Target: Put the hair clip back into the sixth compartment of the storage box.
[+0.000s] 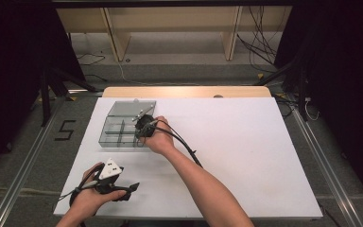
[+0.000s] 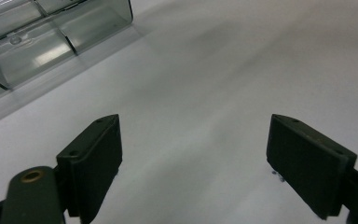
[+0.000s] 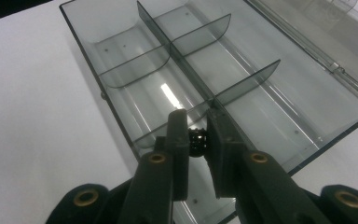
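Overhead, the right gripper (image 1: 143, 126) was stretched forward on a long bare forearm that crossed the white surface (image 1: 246, 156) from its near edge, and it hung over the near right part of the clear divided box (image 1: 118, 130) toward the surface's far left corner. The box's lid (image 1: 131, 109) lay open behind it. The left gripper (image 1: 131, 187) rested low by the near left corner, well apart from the box, its grey plate (image 1: 110, 169) on top.

From the left gripper view, its jaws stood wide with nothing but bare surface between them; a corner of the box (image 2: 51, 42) sat at the upper left.

From the right gripper view, the jaws were drawn narrow and pinched a small dark knurled piece (image 3: 197, 141) just above a near compartment of the box (image 3: 121, 56), beside the crossing dividers (image 3: 186, 60). The compartments looked bare, and the dividers stood close ahead of the jaw tips.
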### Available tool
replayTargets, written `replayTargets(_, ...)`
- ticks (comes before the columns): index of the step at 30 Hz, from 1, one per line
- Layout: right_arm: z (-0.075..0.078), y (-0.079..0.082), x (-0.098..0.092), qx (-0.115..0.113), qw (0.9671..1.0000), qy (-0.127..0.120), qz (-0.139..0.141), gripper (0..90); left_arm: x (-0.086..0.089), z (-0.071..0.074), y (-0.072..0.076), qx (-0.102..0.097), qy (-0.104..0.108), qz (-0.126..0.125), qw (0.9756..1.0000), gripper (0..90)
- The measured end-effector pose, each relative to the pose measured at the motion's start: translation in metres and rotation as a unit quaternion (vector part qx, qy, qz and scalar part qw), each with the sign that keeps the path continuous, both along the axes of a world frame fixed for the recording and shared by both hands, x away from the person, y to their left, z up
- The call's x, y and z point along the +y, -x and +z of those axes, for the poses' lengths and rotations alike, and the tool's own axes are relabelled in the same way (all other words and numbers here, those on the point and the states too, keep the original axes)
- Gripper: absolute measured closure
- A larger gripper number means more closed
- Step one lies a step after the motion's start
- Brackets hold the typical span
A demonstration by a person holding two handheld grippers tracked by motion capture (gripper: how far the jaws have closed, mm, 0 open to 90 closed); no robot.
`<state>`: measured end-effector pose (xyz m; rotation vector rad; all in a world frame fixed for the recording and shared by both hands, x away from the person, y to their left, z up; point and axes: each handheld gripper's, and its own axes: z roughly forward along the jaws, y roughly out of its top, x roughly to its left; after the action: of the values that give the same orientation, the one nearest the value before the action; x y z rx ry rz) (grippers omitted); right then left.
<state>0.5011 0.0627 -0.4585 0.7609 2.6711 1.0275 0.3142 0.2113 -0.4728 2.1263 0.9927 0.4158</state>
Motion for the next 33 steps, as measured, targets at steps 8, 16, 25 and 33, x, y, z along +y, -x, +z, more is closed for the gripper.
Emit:
replayTargets(8,-0.0031,-0.0020,0.0005,0.008,0.9999,0.014,-0.001,80.3,0.0000,-0.0002,0.0001,0.000,0.000,0.000,1.0000,17.8)
replayTargets(16,-0.0057,-0.0037,0.0027,0.012,0.9996,0.025,-0.003,80.3,0.0001,-0.0001,0.0001,0.000,0.000,0.000,1.0000,17.8)
replayTargets(25,-0.0062,-0.0062,0.0051,0.020,0.9990,0.041,-0.002,80.2,0.0000,0.0000,0.0001,0.000,0.000,-0.001,1.0000,17.8)
replayTargets(33,-0.0094,-0.0064,0.0066,0.027,0.9982,0.052,-0.002,80.1,0.0000,-0.0002,0.0000,0.000,0.000,-0.001,1.0000,17.8)
